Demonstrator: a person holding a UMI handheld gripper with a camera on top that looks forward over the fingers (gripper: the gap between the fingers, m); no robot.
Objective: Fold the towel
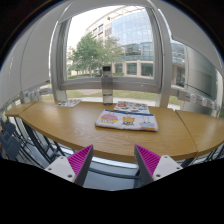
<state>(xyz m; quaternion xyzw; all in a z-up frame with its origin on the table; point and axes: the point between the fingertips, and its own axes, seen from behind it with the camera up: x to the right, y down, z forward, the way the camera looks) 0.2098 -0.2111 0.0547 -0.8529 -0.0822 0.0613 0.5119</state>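
No towel shows in the gripper view. My gripper (113,162) is open, and its two pink pads stand wide apart with nothing between them. It is held in the air on the near side of a long wooden table (70,122), about level with its front edge. Between the fingers I see only the grey backs of chairs (108,178) pushed under the table.
A colourful magazine (127,121) lies on the table just beyond the fingers. Another printed sheet (131,106) and a tall container (107,87) stand farther back by the big window. Papers (67,102) lie at the far left. Dark chairs (22,138) line the left side.
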